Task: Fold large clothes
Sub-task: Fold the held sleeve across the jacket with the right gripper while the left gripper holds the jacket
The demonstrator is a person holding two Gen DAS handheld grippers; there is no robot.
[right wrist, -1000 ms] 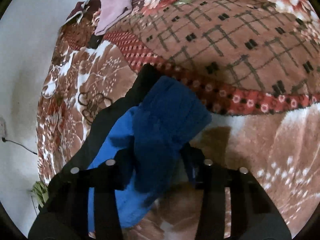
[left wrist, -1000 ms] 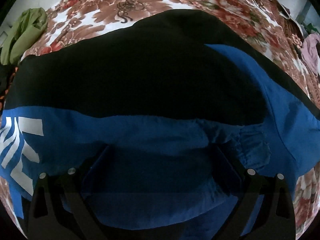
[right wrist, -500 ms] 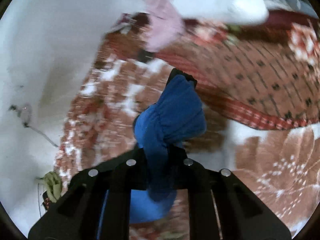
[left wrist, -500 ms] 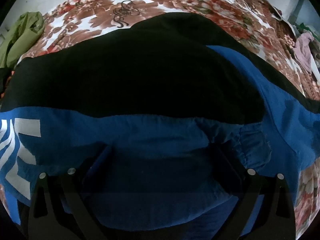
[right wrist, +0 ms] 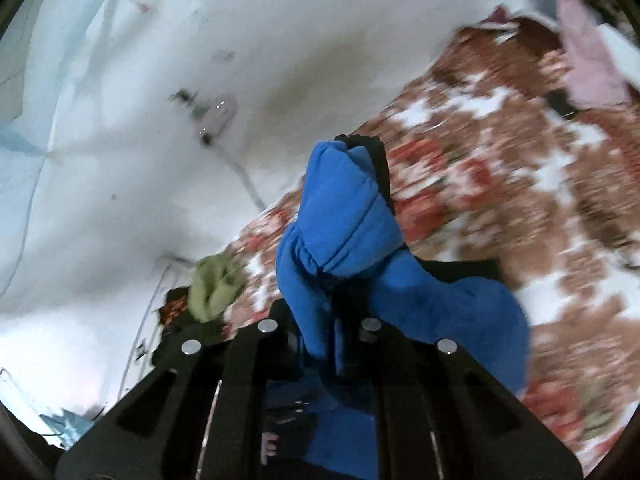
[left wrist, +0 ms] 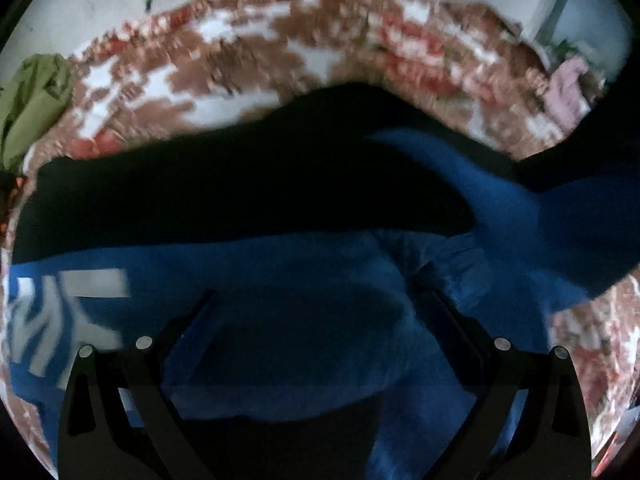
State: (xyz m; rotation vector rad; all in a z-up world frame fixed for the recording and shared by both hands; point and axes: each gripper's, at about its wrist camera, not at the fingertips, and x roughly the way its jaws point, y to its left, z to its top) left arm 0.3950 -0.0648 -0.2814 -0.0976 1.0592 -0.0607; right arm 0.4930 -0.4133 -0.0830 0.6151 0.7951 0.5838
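A large blue and black jacket (left wrist: 248,184) with white lettering lies spread on the floral blanket (left wrist: 256,52). My left gripper (left wrist: 316,304) is open, its fingers wide apart low over the blue part of the jacket. My right gripper (right wrist: 320,320) is shut on the jacket's blue sleeve cuff (right wrist: 340,216) and holds it lifted above the bed. The raised sleeve (left wrist: 560,208) also shows in the left wrist view, at the right.
A green garment (left wrist: 32,100) lies at the bed's left edge and also shows in the right wrist view (right wrist: 214,284). A pink garment (right wrist: 588,52) lies at the far side. A white wall (right wrist: 200,80) with a socket and cable stands behind the bed.
My right gripper closed on the sleeve cuff, lifted it off the blanket and swung it toward the jacket's body. My left gripper stayed open over the jacket, with the view shifting slightly.
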